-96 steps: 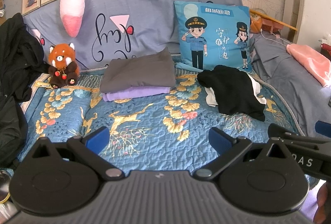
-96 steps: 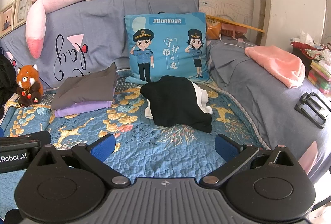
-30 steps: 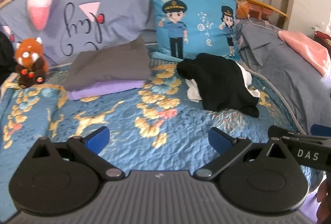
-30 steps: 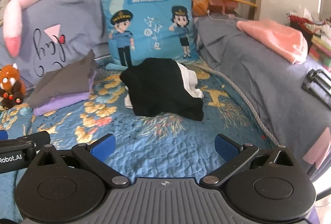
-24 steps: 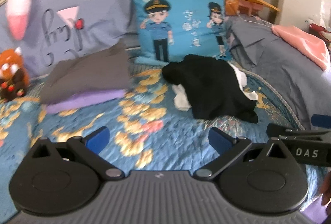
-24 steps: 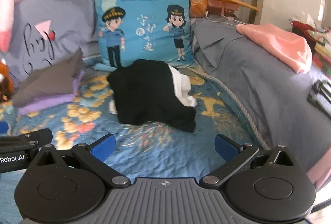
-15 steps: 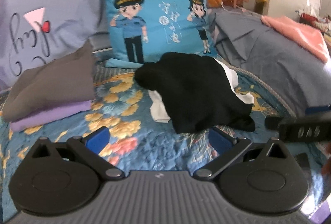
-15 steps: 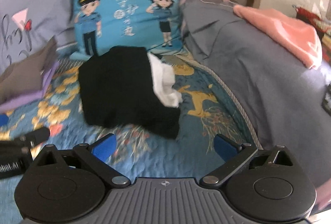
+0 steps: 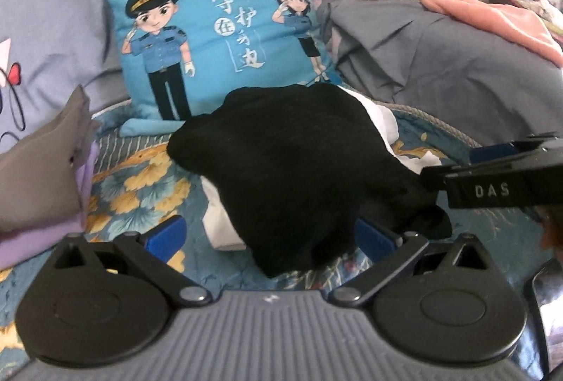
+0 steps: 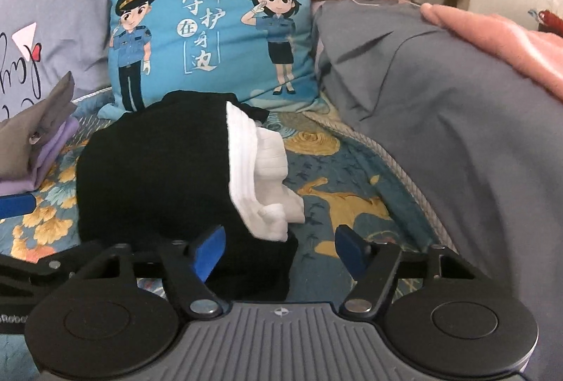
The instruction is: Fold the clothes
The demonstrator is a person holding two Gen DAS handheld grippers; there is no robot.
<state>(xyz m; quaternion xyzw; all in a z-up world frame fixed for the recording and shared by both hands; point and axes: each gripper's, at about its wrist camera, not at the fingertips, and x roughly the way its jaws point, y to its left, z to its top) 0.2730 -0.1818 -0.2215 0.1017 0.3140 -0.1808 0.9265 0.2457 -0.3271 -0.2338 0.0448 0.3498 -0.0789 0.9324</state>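
Observation:
A crumpled black garment (image 9: 292, 169) lies over a white one (image 9: 385, 124) on the blue patterned quilt (image 9: 140, 183). My left gripper (image 9: 269, 236) is open, and the black cloth's near edge reaches between its blue pads. In the right wrist view the black garment (image 10: 151, 169) is left of centre, with the white garment (image 10: 260, 176) sticking out on its right. My right gripper (image 10: 280, 250) is open, partly narrowed, around the black garment's near right corner. The right gripper's finger (image 9: 492, 180) shows from the side in the left wrist view.
A folded grey-on-purple stack (image 9: 38, 176) sits to the left. A blue cartoon pillow (image 10: 211, 22) leans behind the pile. Grey bedding (image 10: 440, 117) with a pink blanket (image 10: 510, 43) on it rises at the right. The left gripper's arm (image 10: 35, 268) crosses the lower left of the right wrist view.
Both grippers have moved forward and right, up to the black and white pile. The right gripper's jaws have narrowed. The left gripper's jaws are as wide as before.

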